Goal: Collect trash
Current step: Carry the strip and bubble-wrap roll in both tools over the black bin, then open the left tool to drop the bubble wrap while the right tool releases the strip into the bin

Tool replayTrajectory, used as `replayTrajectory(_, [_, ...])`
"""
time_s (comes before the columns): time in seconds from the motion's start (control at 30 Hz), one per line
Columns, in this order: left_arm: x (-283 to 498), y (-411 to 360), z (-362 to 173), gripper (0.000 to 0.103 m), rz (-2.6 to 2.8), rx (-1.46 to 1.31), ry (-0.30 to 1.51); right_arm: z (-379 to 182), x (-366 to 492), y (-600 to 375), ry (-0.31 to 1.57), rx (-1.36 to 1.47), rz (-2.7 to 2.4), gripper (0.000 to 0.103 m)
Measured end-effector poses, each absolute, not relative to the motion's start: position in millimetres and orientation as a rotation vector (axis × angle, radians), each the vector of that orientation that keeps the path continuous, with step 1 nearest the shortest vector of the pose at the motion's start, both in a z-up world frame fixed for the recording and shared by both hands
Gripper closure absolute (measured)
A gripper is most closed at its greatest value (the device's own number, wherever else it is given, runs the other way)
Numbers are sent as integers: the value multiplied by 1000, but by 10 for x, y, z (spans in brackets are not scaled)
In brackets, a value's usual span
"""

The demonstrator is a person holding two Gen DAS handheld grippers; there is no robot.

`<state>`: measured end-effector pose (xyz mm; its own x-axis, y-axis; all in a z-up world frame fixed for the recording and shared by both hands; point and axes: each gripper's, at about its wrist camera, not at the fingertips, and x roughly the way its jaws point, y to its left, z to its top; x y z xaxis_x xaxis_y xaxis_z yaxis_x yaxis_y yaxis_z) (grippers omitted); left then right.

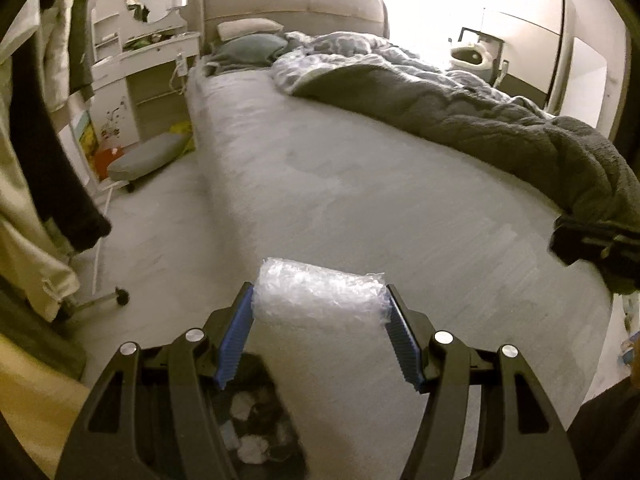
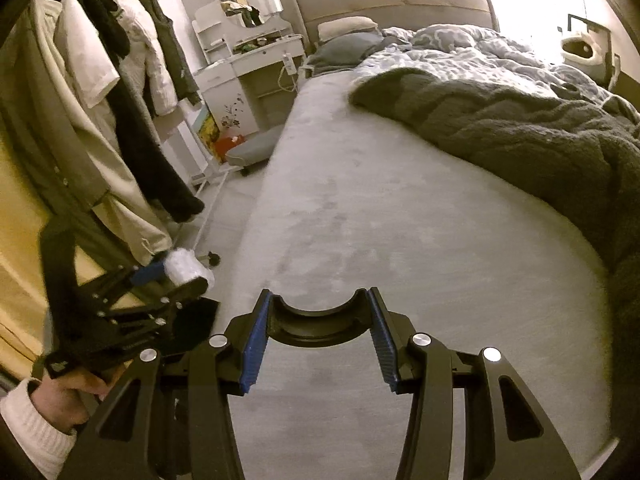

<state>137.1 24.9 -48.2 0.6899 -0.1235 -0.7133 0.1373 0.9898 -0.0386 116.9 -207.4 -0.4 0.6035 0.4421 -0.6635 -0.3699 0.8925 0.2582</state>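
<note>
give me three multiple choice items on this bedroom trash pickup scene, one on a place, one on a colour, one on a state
1. Where is the dark blanket?
A. on the bed
B. on the floor
C. on the clothes rack

2. What colour are the claw pads?
A. red
B. blue
C. white

3. What is between the jaws of the left claw?
A. nothing
B. a pillow
C. a wad of bubble wrap

Answers: 1 A, it lies heaped across the far side of the bed. 2 B, ribbed blue strips line each finger. 3 C, the bubble wrap sits pinched between both pads.
</note>
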Motion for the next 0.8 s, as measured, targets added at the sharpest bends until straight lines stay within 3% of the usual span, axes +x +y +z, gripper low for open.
replayTrajectory(0.8, [1162, 1497, -1607, 37, 50, -67, 1121, 19, 1131, -537, 813, 19, 683, 55])
